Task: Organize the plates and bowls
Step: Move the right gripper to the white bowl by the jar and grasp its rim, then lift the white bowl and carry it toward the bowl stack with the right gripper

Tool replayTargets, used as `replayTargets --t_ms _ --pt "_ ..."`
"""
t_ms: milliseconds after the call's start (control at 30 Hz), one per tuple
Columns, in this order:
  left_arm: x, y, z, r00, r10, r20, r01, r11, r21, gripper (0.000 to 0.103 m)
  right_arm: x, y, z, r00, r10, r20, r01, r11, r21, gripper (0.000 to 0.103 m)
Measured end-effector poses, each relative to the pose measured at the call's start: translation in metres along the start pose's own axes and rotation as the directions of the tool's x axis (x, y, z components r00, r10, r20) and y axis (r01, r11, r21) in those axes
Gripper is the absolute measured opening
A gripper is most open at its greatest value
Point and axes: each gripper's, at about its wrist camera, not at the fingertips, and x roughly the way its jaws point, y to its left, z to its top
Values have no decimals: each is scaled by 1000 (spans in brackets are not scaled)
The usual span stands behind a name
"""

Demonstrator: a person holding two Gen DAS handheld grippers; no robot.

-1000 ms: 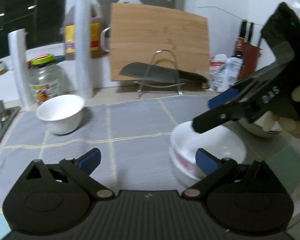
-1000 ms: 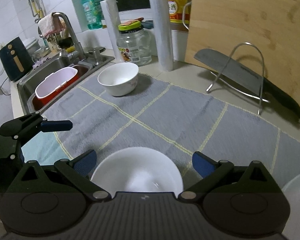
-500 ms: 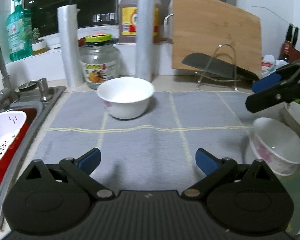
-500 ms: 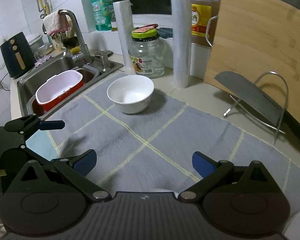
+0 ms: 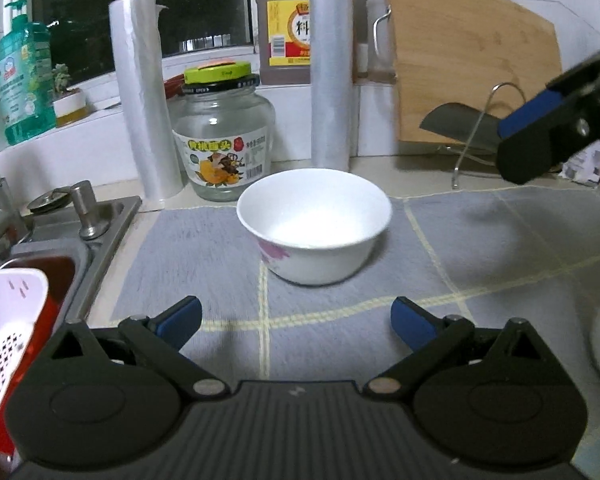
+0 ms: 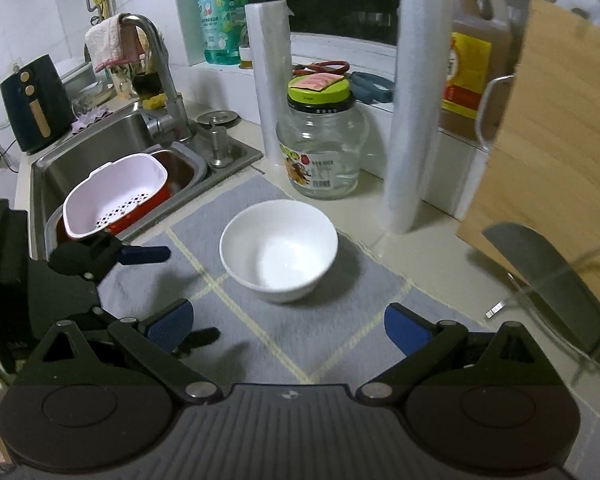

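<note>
The white bowl [image 5: 314, 224] is standing upright on the grey mat [image 5: 480, 248], near the mat's back edge. It is sitting just in front of the glass jar [image 5: 222, 140] with the green lid and the tall white roll [image 5: 330, 60]. A pink flower mark is showing on the bowl's outer wall in the left wrist view. The bowl is holding nothing inside.

The left gripper [image 5: 296, 322] is hovering over the mat with its jaws spread wide. Nothing is sitting between its blue pads, and the bowl is lying ahead of them, apart from both. The right gripper [image 6: 286, 326] is likewise hovering with its jaws spread wide and nothing between them. The bowl [image 6: 278, 250] is lying ahead of it and slightly left of centre, not touching either pad.

Each gripper is appearing in the other's view: the right gripper [image 5: 540, 136] is showing at the right edge of the left wrist view, above the mat, and the left gripper [image 6: 140, 256] is showing at the left of the right wrist view.

The sink [image 6: 100, 160] is lying to the left of the mat and is holding a white colander [image 6: 116, 196]. A wooden cutting board [image 5: 468, 76] is leaning at the back right, with a cleaver [image 6: 548, 276] resting on a wire rack [image 5: 484, 132] in front of it.
</note>
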Motion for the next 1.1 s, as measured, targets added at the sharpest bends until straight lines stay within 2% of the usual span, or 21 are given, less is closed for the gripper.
replayTargets --t_ms 300,600,1100 --pt "33 1 9 1000 -14 17 13 1000 24 100 56 -19 32 998 39 -57 -38 999 22 103" --pt "46 -2 15 999 -40 36 38 998 53 100 103 -26 48 991 87 -98 -85 996 29 101" --pt "51 0 19 994 -87 63 83 994 65 94 129 -24 55 987 119 -108 -119 993 7 81"
